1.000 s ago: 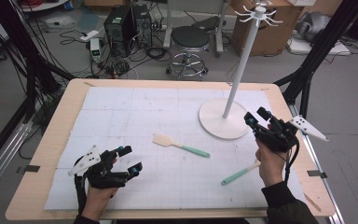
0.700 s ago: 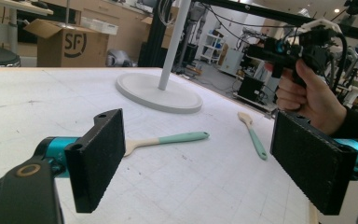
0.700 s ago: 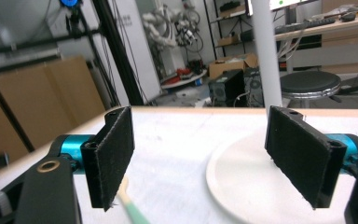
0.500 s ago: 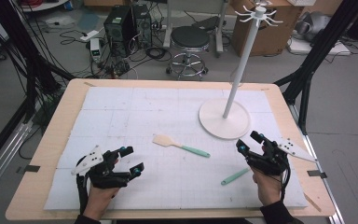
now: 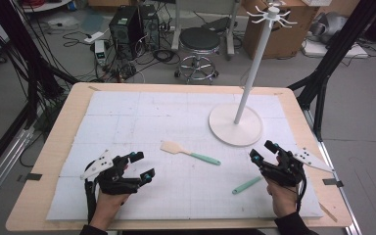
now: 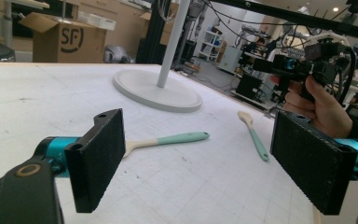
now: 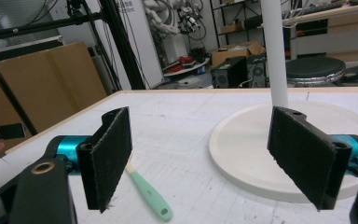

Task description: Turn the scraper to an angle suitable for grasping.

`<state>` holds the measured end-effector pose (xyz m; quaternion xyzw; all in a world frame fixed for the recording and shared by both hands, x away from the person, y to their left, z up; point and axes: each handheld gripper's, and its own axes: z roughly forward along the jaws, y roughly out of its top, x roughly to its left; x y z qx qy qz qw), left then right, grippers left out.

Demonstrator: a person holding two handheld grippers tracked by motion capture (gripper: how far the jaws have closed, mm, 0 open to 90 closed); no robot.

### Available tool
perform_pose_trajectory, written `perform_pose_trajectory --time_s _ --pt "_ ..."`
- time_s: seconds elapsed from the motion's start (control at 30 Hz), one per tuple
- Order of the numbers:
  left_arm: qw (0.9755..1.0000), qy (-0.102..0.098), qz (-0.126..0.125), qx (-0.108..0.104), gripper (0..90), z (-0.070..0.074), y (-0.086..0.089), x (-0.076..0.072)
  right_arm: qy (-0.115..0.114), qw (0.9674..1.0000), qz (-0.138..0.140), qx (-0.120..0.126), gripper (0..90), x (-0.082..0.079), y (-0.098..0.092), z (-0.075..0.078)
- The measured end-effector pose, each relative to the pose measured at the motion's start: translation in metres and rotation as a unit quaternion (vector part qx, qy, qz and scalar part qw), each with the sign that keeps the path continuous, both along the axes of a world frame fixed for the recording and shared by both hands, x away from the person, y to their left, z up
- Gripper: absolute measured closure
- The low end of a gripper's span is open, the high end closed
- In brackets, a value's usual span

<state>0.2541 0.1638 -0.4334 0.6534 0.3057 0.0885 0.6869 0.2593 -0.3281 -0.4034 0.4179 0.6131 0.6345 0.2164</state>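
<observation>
Two spatulas with teal handles lie on the white mat. One spatula (image 5: 190,153) lies mid-table, its beige head pointing left. The other spatula (image 5: 247,185) lies at the near right. My right gripper (image 5: 262,151) is low over the mat just right of that second spatula. Its jaws have just been opening and stand wide apart with nothing between them (image 7: 200,121). My left gripper (image 5: 143,165) rests at the near left, open and empty (image 6: 196,126), facing both spatulas (image 6: 168,140). A white hook stand (image 5: 235,125) rises at the back right.
The stand's round base (image 7: 261,154) lies close ahead of my right gripper. A wooden table edge (image 5: 49,147) borders the mat. A stool (image 5: 199,41), a computer tower (image 5: 127,24) and a cardboard box (image 5: 274,36) stand on the floor behind. Black frame posts (image 5: 323,73) flank the table.
My right gripper has come down and toward the person, from beside the stand's base to just over the mat by the near spatula. The left gripper has stayed put.
</observation>
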Motion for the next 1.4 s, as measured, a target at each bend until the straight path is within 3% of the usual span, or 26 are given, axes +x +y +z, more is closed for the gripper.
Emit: perform_pose_trajectory --time_s 0.27,0.4,0.5,0.67,0.73,0.83,0.9,1.03,1.17,1.4 --pt "0.9999 0.006 -0.004 -0.012 21.3 0.006 -0.005 0.008 0.007 0.9999 -0.002 -0.009 21.2 0.002 0.001 -0.003" --pt "0.9998 0.018 -0.005 -0.005 26.3 0.008 -0.01 0.013 0.011 0.9999 -0.004 -0.01 21.2 0.004 0.002 -0.005" --pt "0.9995 0.031 0.004 0.002 43.9 0.01 -0.015 0.018 0.01 0.9999 -0.006 -0.013 21.2 0.004 0.001 -0.005" --pt "0.9988 0.047 -0.012 0.01 58.8 0.013 -0.025 0.029 0.011 0.9997 -0.013 -0.016 21.4 0.004 0.001 -0.006" --pt "0.9976 0.066 -0.017 0.012 65.1 0.014 -0.028 0.035 0.011 0.9997 -0.013 -0.015 21.4 0.004 0.0 -0.006" --pt "0.9966 0.075 -0.032 -0.008 77.2 0.012 -0.03 0.044 0.008 0.9997 -0.016 -0.016 22.3 0.004 -0.001 -0.006" --pt "0.996 0.08 -0.039 -0.008 83.3 0.011 -0.033 0.049 0.007 0.9996 -0.019 -0.017 22.5 0.004 -0.002 -0.007" --pt "0.9953 0.087 -0.042 0.01 89.2 0.01 -0.041 0.057 0.01 0.9996 -0.02 -0.017 22.5 0.005 -0.005 -0.008" --pt "0.9926 0.109 -0.048 0.025 90.0 0.005 -0.044 0.064 0.006 0.9997 -0.018 -0.012 22.5 0.005 -0.007 -0.008" --pt "0.9895 0.129 -0.06 0.028 90.0 0.006 -0.055 0.074 0.009 0.9996 -0.023 -0.014 22.5 0.004 -0.009 -0.009"
